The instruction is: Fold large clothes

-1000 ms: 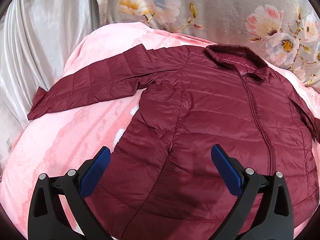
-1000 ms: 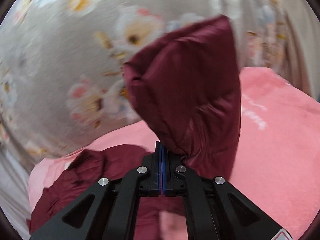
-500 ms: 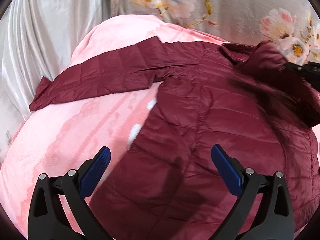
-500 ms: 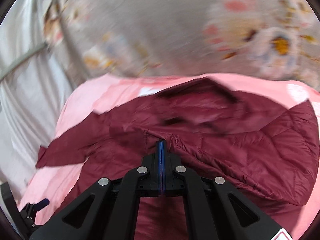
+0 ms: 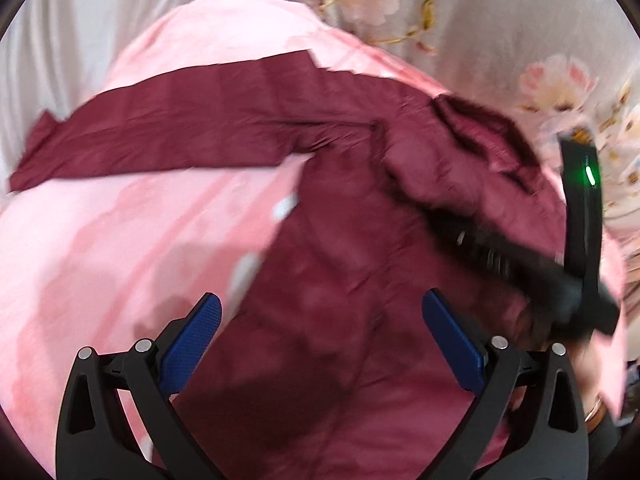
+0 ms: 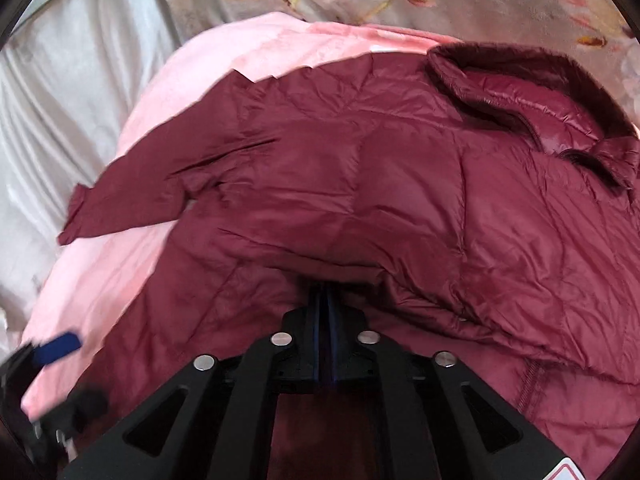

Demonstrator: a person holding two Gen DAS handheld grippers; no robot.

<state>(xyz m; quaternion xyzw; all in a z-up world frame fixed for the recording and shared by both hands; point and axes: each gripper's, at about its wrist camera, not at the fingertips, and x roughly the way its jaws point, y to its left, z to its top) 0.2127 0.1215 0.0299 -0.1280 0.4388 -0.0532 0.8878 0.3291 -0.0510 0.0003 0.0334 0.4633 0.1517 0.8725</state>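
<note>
A dark red puffer jacket (image 5: 344,264) lies front-up on a pink blanket (image 5: 120,248). Its left sleeve (image 5: 168,136) stretches out flat to the left. Its right sleeve (image 6: 400,208) is folded across the chest. My right gripper (image 6: 325,296) is shut on the edge of that folded sleeve, low over the jacket body; it also shows in the left wrist view (image 5: 520,264). My left gripper (image 5: 320,332) is open and empty, hovering above the jacket's lower body. The collar (image 6: 520,76) lies at the far right.
The pink blanket (image 6: 120,264) covers a bed. A floral fabric (image 5: 480,20) hangs behind it and a silvery grey curtain (image 6: 68,92) hangs at the left. The left gripper's blue pad (image 6: 56,344) shows at the lower left of the right wrist view.
My right gripper has carried the right sleeve from high in the air over and down across the jacket's chest. My left gripper has drifted left, staying open.
</note>
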